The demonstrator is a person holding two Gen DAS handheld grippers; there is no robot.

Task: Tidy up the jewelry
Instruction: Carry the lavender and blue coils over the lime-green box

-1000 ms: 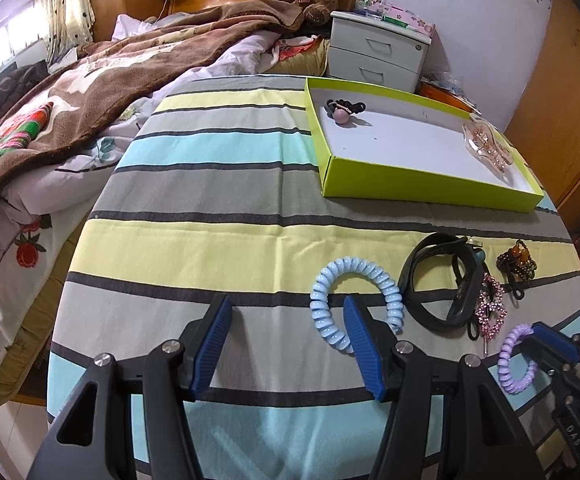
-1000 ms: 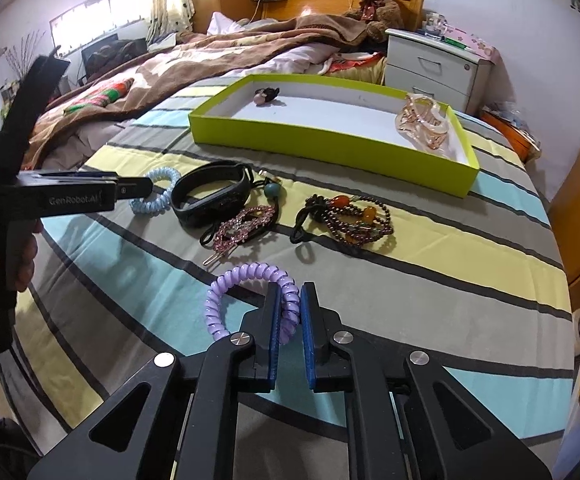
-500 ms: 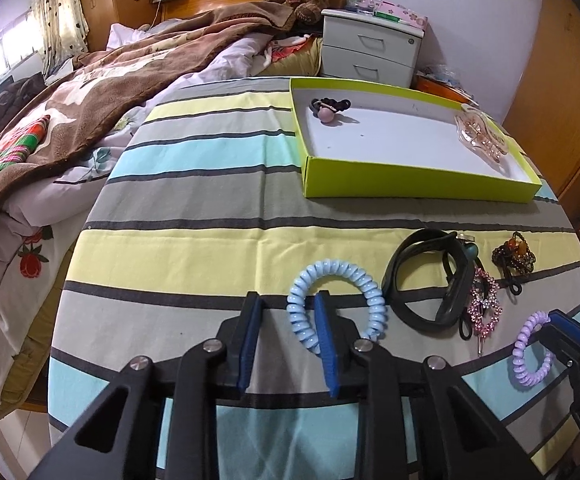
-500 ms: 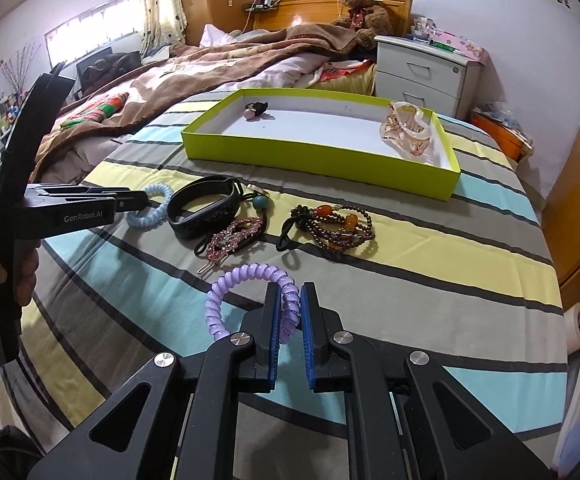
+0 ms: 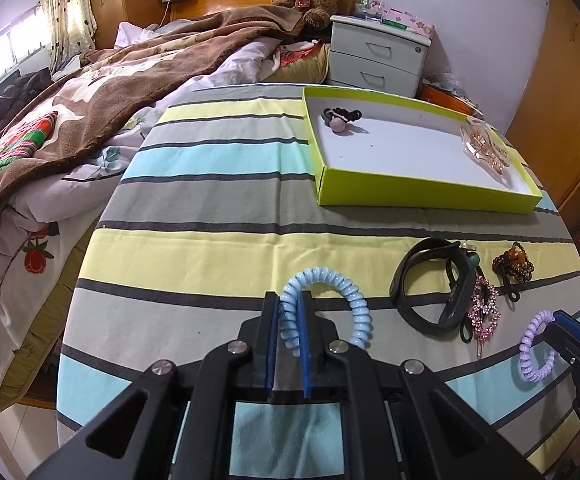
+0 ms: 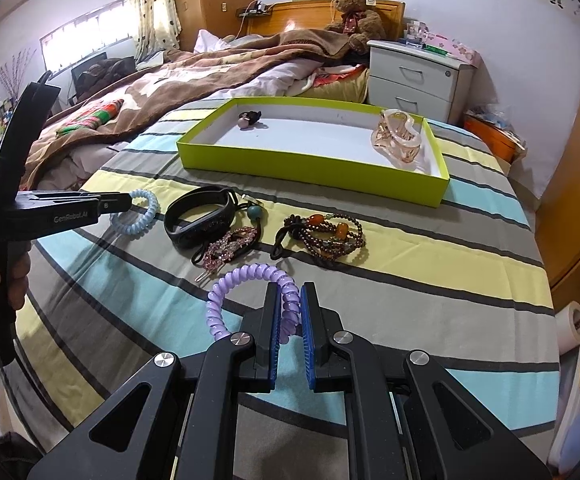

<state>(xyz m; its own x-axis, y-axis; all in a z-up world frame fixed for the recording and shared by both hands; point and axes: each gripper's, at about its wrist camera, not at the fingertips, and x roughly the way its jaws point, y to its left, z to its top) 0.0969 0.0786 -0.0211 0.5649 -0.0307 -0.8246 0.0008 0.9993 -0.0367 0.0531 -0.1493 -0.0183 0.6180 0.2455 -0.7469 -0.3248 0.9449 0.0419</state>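
Left gripper: the left gripper (image 5: 289,322) was spread wide a second ago with the blue coil hair tie (image 5: 322,308) lying ahead of it; its jaws are closing now, with the near-left arc of the coil between the blue pads, which press on it.
Right gripper: the right gripper (image 6: 290,312) is clenched on the right side of the purple coil hair tie (image 6: 246,300), the same grip as a second ago.
Table: both coils lie near the front edge of the striped tablecloth (image 6: 430,268).
Just beyond: a black band (image 6: 200,216), a pink rhinestone clip (image 6: 230,246) and a brown bead bracelet (image 6: 326,234) sit close together, between the grippers and the box.
Further back: the lime-green box (image 6: 314,172) holds a small hair tie with a pink bead (image 6: 249,119) at its far left and a clear pink claw clip (image 6: 396,142) at its right end.
Behind: the bed (image 6: 150,92), a white nightstand (image 6: 418,76) and a teddy bear (image 6: 356,12).
Writing: "GenRobot.AI" reads on the left gripper's side in the right wrist view.
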